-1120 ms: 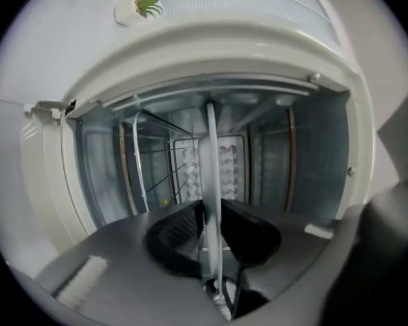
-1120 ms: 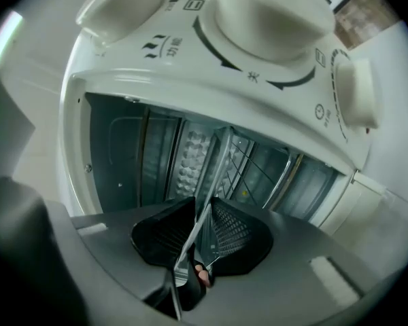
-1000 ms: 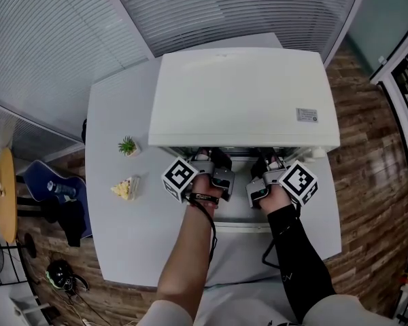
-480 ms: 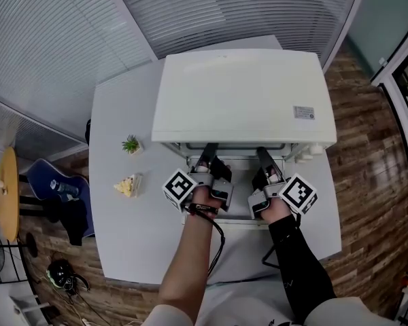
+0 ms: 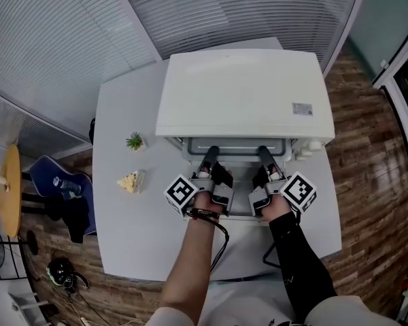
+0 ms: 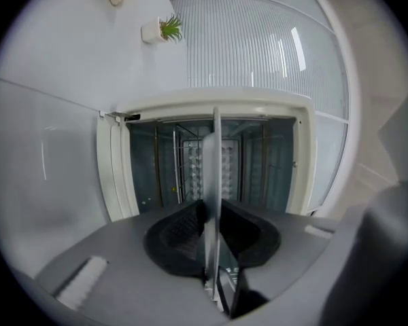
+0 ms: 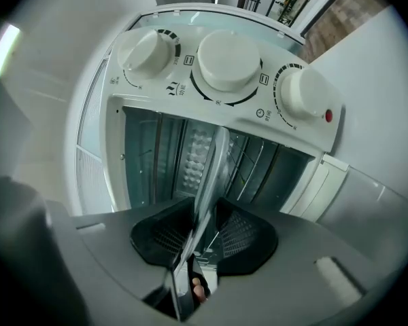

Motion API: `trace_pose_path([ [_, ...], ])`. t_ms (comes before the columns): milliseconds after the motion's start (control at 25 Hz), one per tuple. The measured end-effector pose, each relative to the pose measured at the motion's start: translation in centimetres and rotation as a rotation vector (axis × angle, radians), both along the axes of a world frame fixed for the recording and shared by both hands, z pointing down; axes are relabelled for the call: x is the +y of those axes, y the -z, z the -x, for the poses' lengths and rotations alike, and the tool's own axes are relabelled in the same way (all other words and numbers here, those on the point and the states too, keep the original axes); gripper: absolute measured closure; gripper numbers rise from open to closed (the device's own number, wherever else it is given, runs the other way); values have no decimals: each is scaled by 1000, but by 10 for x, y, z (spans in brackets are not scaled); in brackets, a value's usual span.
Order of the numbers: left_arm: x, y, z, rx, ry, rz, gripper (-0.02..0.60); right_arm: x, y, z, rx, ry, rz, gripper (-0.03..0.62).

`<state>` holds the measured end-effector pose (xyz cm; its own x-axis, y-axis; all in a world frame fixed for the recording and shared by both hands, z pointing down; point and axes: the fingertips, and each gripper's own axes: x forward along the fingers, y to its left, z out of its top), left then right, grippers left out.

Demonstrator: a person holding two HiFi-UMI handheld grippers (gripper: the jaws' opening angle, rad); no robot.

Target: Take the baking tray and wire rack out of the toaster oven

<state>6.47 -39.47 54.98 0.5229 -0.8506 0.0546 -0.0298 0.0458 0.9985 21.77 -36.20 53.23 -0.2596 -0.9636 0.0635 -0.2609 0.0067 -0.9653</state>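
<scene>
The white toaster oven stands on the table with its door folded down toward me. A thin grey baking tray sticks partway out of the opening. My left gripper is shut on the tray's front edge; in the left gripper view the tray runs edge-on between the pads. My right gripper clamps the same edge further right, where the tray passes between its pads; its jaws have just been opening slightly. Thin wires show deep inside the oven.
A small potted plant and a pale yellow wedge-shaped object sit on the white table left of the oven. Three white knobs line the oven's right side. Beyond the table are a wooden floor, a chair and a blind-covered wall.
Both grippers have drawn back from the oven toward me, and the tray has slid further out of the opening with them.
</scene>
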Motion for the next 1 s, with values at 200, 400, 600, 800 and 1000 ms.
trace_pose_path([
  [200,1,-2,0,-32,-13,15,457,0,-4,-1,-63,-4,8,510],
  [400,7,0,2,-30,-15,8,457,4,-4,1,-86,10,0,513],
  [600,17,-1,4,-27,-19,-3,457,16,-6,2,-62,24,18,513],
  [800,31,-3,6,-36,-52,-8,457,28,-5,7,-44,36,3,511],
  [1000,47,1,9,-32,-102,-26,454,44,-1,11,-47,26,2,511],
])
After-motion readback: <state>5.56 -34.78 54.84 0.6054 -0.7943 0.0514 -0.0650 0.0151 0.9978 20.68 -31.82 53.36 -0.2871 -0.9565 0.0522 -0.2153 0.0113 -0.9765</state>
